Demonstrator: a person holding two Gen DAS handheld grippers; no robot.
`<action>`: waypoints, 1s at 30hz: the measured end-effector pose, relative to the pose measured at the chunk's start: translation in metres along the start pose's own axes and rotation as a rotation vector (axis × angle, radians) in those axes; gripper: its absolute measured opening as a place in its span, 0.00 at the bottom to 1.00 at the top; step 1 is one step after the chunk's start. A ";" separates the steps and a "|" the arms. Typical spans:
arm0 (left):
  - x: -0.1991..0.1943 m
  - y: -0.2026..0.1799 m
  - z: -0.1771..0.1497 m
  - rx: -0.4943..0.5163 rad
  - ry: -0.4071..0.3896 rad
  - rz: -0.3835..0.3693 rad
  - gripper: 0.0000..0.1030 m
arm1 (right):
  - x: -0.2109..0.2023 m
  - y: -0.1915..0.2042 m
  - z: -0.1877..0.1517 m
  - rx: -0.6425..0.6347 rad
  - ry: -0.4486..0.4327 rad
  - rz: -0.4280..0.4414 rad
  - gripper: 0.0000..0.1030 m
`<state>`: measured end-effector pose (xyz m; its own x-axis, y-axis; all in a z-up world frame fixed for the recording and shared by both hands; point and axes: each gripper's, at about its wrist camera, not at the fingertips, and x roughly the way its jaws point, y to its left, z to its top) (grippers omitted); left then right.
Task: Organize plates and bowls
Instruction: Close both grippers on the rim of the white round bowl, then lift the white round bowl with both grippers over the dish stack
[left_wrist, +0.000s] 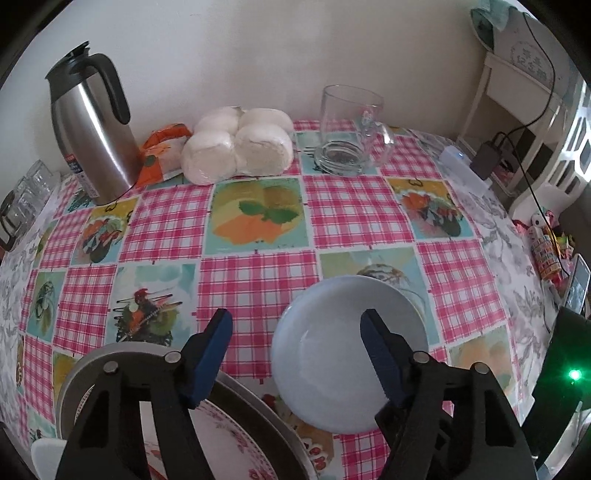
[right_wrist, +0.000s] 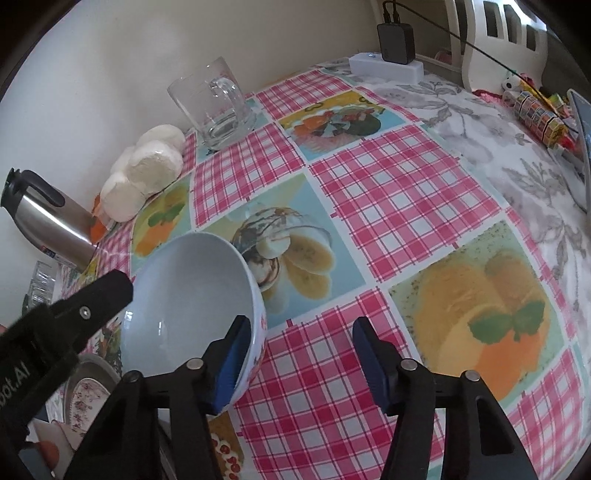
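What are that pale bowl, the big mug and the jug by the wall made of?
The bowl looks like glazed ceramic: smooth, pale blue, with soft glints. The mug is clear glass; the wall shows through it. The jug appears to be brushed stainless steel with a black, probably plastic, handle and lid.

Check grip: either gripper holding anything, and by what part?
Nothing is held. Left gripper and right gripper are both open; the right one's left jaw sits over the bowl rim, unclamped.

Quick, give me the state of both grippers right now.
Left gripper: open, holding nothing, over the bowl.
Right gripper: open, holding nothing, beside the bowl.
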<state>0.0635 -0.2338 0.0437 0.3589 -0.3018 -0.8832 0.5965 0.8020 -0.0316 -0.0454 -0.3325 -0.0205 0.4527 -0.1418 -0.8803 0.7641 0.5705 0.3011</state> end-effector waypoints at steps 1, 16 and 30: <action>0.000 -0.001 0.000 0.003 -0.001 0.003 0.71 | 0.000 0.000 0.000 0.004 -0.003 0.001 0.55; 0.023 0.003 -0.008 -0.043 0.073 0.020 0.39 | -0.004 -0.005 0.000 0.010 -0.010 0.018 0.40; 0.038 0.003 -0.016 -0.064 0.120 -0.014 0.19 | 0.000 -0.010 -0.001 0.037 0.010 0.046 0.39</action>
<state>0.0674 -0.2349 0.0024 0.2598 -0.2520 -0.9322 0.5524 0.8306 -0.0706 -0.0535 -0.3378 -0.0237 0.4829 -0.1079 -0.8690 0.7594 0.5457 0.3542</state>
